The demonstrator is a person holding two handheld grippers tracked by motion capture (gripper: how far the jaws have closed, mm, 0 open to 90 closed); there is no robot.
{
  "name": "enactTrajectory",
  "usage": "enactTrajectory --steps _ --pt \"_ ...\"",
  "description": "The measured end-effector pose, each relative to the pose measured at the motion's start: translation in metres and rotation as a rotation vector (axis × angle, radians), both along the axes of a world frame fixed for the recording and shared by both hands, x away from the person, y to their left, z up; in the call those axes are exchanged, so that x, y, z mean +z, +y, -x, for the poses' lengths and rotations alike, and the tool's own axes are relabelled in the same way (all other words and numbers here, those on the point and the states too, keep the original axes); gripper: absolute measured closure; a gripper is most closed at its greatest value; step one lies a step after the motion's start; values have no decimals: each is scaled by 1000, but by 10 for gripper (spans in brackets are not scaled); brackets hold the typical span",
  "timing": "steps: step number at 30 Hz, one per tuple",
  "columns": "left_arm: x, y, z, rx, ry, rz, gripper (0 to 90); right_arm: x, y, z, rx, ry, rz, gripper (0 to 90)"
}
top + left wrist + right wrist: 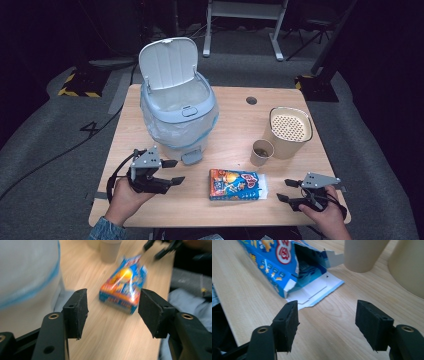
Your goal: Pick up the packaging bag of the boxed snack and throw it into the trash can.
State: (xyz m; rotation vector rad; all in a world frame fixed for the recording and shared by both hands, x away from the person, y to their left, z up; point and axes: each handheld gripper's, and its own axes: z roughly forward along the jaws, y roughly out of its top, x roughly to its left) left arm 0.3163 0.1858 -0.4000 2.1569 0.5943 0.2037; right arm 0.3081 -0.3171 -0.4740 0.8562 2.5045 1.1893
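Two grippers, left [175, 171] and right [286, 190], flank the snack box [237, 184] lying flat on the table [230, 130] – both sets of fingers gape, holding nothing. We judge it light, thin card, easily crushed – so we grip its closed end, not the torn-open flap.

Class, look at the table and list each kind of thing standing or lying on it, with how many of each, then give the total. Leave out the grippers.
Bin with its lid up: 1
Snack box: 1
Paper cup: 1
Tall beige tub with a dotted top: 1
Total: 4
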Motion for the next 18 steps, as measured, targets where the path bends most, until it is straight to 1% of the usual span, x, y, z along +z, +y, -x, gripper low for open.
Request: enactTrajectory --steps 1,2,5,7,9,11,14,16,18 --pt "-6 1 -2 11 3 -23 408 0 1 1 5 2 0 348" --pt "-12 2 -4 17 18 -35 407 1 3 2 15 1 0 346" --pt "-33 4 -8 18 58 -76 405 1 9 5 43 5 0 343" --pt "-43 3 -8 16 77 -98 404 1 13 6 63 13 -10 342" --pt "-53 1 -9 12 94 -132 403 0 18 6 83 19 -12 339" --pt "-62 -1 -10 16 112 -152 402 -1 24 6 104 24 -15 338" --pt "-72 -6 -12 19 126 -213 391 -5 32 4 123 27 -5 342" --pt "-77 -7 -13 15 134 -214 388 -6 38 2 135 28 1 352" --pt "-82 -7 -14 19 142 -238 388 -3 43 0 151 19 -4 375"
